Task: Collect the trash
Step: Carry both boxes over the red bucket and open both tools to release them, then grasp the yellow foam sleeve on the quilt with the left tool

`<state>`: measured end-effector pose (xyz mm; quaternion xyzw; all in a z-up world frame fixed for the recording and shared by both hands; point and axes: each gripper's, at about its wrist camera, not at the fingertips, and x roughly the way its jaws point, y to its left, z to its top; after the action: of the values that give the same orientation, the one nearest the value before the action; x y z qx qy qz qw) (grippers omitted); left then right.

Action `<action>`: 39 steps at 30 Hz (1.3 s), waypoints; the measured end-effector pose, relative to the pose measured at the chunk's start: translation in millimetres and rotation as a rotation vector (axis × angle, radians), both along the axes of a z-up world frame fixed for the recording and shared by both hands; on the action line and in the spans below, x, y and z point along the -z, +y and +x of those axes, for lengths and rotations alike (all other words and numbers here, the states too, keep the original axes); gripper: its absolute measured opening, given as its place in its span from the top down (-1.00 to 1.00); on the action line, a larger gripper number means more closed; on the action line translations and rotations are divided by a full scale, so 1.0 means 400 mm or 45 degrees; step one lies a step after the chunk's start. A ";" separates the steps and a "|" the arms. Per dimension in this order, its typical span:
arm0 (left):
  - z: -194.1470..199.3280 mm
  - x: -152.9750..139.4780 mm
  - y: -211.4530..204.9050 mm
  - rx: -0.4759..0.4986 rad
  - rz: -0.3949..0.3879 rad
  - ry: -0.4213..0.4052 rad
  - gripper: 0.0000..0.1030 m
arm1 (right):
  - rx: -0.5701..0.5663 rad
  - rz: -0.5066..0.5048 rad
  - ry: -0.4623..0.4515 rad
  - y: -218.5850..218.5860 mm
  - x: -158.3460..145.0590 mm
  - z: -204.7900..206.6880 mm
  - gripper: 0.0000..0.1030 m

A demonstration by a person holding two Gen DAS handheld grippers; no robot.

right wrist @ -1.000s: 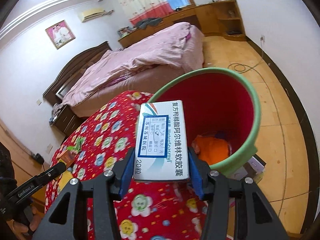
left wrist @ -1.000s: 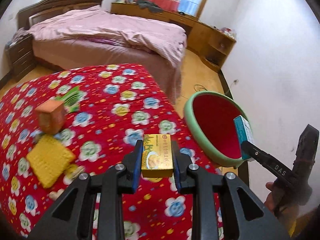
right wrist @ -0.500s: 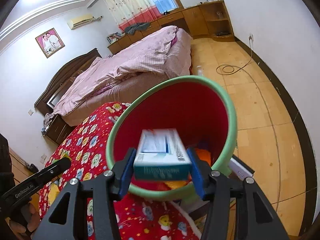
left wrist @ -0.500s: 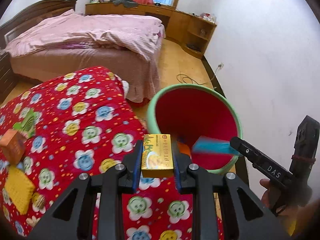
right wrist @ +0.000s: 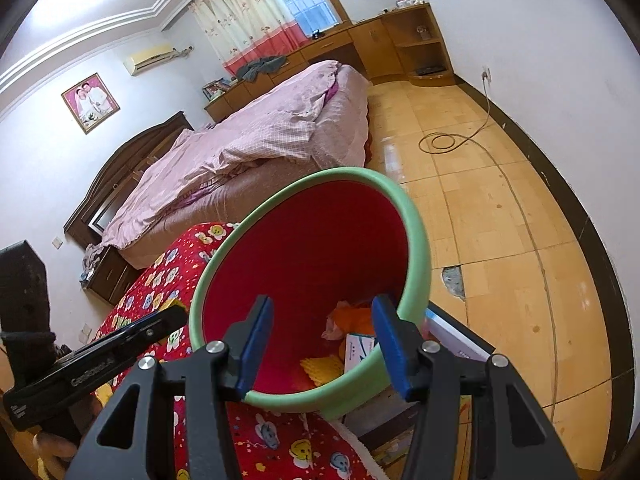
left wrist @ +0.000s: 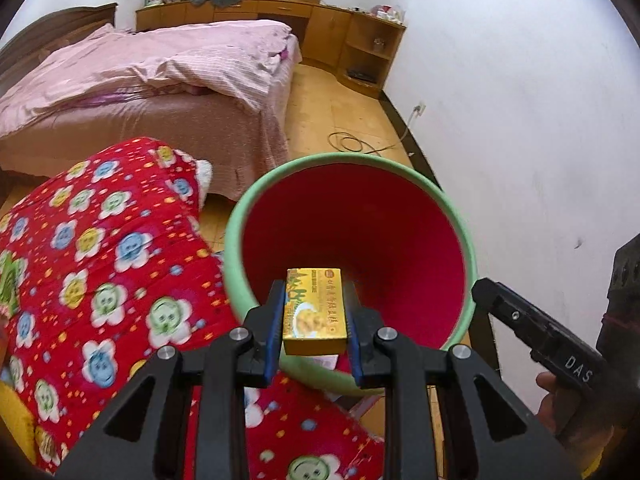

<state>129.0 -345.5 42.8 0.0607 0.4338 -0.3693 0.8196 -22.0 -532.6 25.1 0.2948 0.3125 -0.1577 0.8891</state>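
Note:
My left gripper [left wrist: 314, 312] is shut on a yellow box [left wrist: 314, 312] and holds it over the near rim of the red bin with a green rim [left wrist: 400, 168]. My right gripper [right wrist: 322, 340] is open and empty above the same bin [right wrist: 418, 248]. Inside the bin lie a white and blue box [right wrist: 360, 350], an orange wrapper [right wrist: 352, 314] and a yellow piece [right wrist: 322, 368]. The right gripper's body also shows in the left wrist view [left wrist: 536, 332].
The table with the red flowered cloth [left wrist: 104, 264] is left of the bin. A pink bed [left wrist: 160, 80] stands behind. A cable [right wrist: 444, 142] lies on the wooden floor. A white wall [left wrist: 520, 120] is close on the right. Boxes [right wrist: 456, 332] lie under the bin.
My right gripper opened and the white and blue box dropped into the bin. My left gripper moved right with the yellow box, from above the table to over the bin's rim.

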 end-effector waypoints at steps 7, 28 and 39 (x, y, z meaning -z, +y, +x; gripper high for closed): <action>0.008 -0.006 -0.010 -0.008 -0.023 0.007 0.20 | 0.013 0.014 0.002 -0.017 0.009 -0.008 -0.07; -0.006 -0.035 0.211 -0.261 -0.015 0.008 0.13 | -0.057 -0.024 -0.014 0.076 -0.025 -0.018 -0.23; -0.003 -0.029 0.410 -0.502 0.016 -0.003 0.00 | -0.127 -0.012 -0.005 0.161 -0.030 -0.011 -0.33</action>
<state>127.9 -181.4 54.6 -0.0200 0.4385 -0.1990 0.8762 -26.3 -468.1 37.3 0.2749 0.3242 -0.1143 0.8979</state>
